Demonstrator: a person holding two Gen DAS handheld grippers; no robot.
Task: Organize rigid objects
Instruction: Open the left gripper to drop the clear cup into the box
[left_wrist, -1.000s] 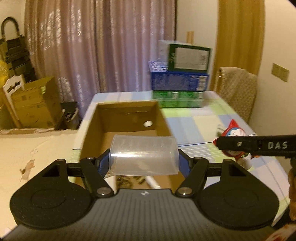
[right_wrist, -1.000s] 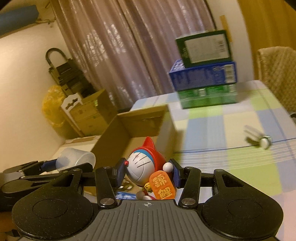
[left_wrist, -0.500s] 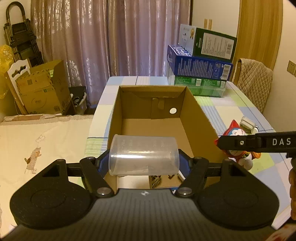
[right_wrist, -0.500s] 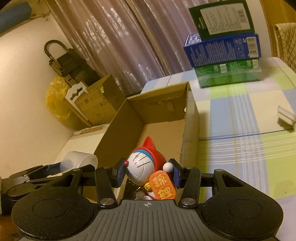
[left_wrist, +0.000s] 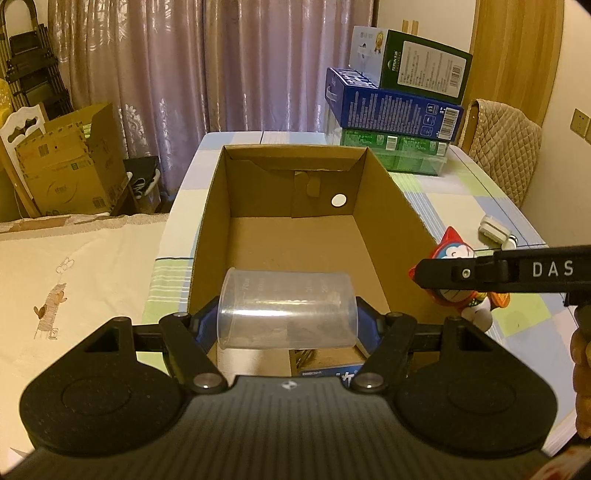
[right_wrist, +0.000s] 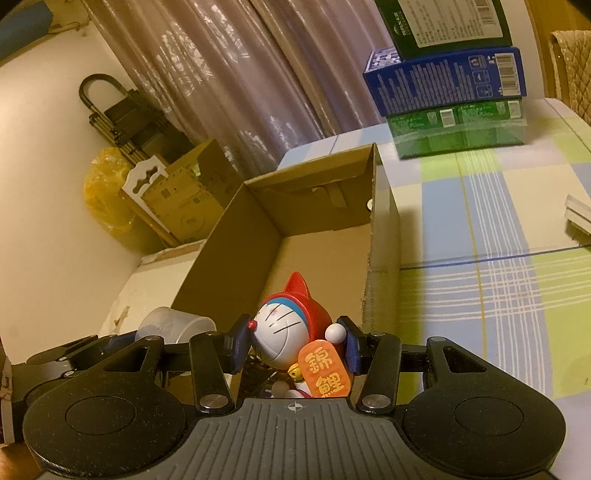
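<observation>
The left gripper (left_wrist: 287, 325) has its fingers (left_wrist: 201, 321) pinching a clear cup (left_wrist: 287, 308), which lies on its side across the gap, its mouth toward the left finger and its base toward the right one. Just beyond and below the cup is an open cardboard box (left_wrist: 391, 206); the cup hangs over the box's near end. Under the cup, on the box floor close to the fingers, small dark items and a blue-labelled thing show, too hidden to name. The far part of the box floor is bare.

The right gripper (right_wrist: 293, 347) has its fingers (right_wrist: 236, 343) clamped on a cat figure (right_wrist: 284, 328) with a white face, red hood and an orange tag, held upright with the face toward the left finger. Ahead of these fingers lies the same box (right_wrist: 384, 236), and the figure hangs over its near right corner. In the left view the figure (left_wrist: 458, 254) sits right of the box's right wall, behind the right gripper's black arm.

Farther out, the box stands on a worktop (right_wrist: 498, 280) with a checked cloth. To the right of the fingers a small white object (left_wrist: 493, 230) lies on the cloth. At the far end stands a stack of boxes (left_wrist: 395, 110): green under blue under dark green. Behind are curtains (left_wrist: 221, 66).
</observation>
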